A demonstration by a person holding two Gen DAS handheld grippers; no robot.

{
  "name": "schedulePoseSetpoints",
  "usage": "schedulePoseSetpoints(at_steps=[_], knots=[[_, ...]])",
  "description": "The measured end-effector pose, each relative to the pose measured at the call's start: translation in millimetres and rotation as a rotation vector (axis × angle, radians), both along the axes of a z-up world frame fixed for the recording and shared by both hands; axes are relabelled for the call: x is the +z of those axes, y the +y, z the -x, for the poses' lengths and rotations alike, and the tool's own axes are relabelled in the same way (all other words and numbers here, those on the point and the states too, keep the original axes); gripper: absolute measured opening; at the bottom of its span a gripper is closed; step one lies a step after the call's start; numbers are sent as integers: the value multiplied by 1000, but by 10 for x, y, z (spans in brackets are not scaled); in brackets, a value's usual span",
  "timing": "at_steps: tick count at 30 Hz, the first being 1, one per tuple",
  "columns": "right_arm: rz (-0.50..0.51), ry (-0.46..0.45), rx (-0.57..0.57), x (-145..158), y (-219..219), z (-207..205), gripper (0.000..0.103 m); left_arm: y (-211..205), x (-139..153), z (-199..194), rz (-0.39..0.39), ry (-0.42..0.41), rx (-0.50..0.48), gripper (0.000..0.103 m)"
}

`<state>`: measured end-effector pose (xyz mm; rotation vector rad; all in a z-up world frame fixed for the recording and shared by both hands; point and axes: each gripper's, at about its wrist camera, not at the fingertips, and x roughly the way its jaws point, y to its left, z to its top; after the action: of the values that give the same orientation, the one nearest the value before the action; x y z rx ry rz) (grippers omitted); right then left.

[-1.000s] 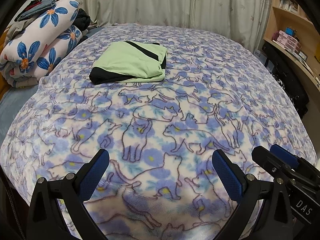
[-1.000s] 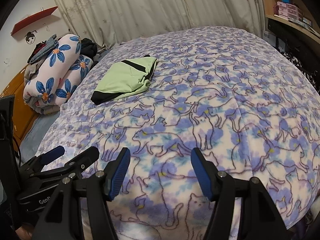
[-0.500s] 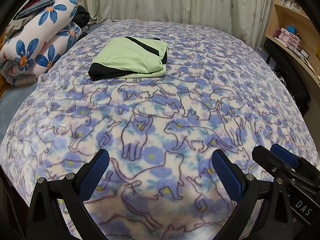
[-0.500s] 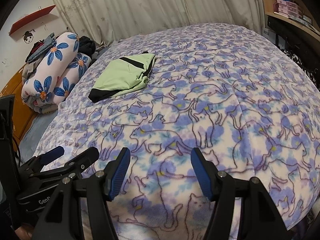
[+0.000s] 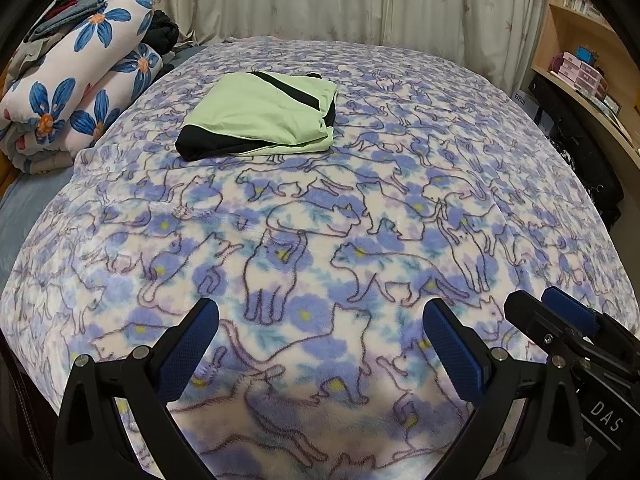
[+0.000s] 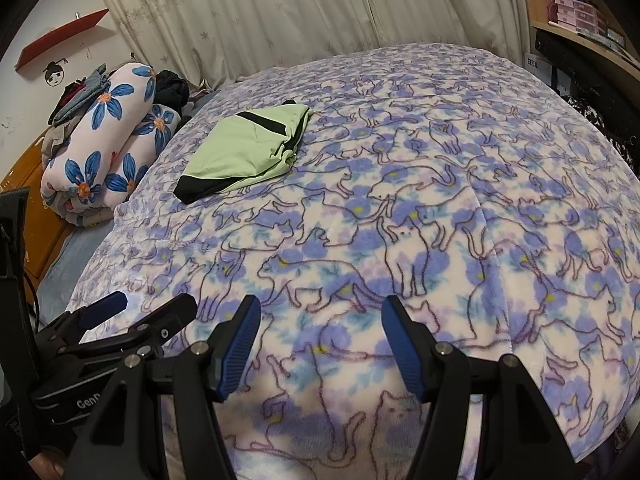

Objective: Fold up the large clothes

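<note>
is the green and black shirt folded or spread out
Folded. The green and black shirt lies as a compact layered rectangle on the cat-print blanket, stacked edges showing at its right side.

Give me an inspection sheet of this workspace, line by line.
Surface: bed under a cat-print blanket, spread fairly smooth.
Job's things: green and black garment, folded, lying on the blanket's far part.
Clutter: rolled flower-print quilt at the left edge, loose clothes on top.
Grippers: left gripper and right gripper both open, empty, over the near blanket.
Cables: nothing seen for certain.
Surroundings: curtains behind, wooden shelves to the right.
</note>
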<state>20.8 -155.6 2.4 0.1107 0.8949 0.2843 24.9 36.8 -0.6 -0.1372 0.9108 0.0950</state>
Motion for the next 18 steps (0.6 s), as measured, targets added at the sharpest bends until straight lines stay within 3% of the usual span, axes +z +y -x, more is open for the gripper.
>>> schedulePoseSetpoints(at_steps=[18], knots=[[0,3,2,7,3,-20,63,31,-11,-28,-1,3,-4,100]])
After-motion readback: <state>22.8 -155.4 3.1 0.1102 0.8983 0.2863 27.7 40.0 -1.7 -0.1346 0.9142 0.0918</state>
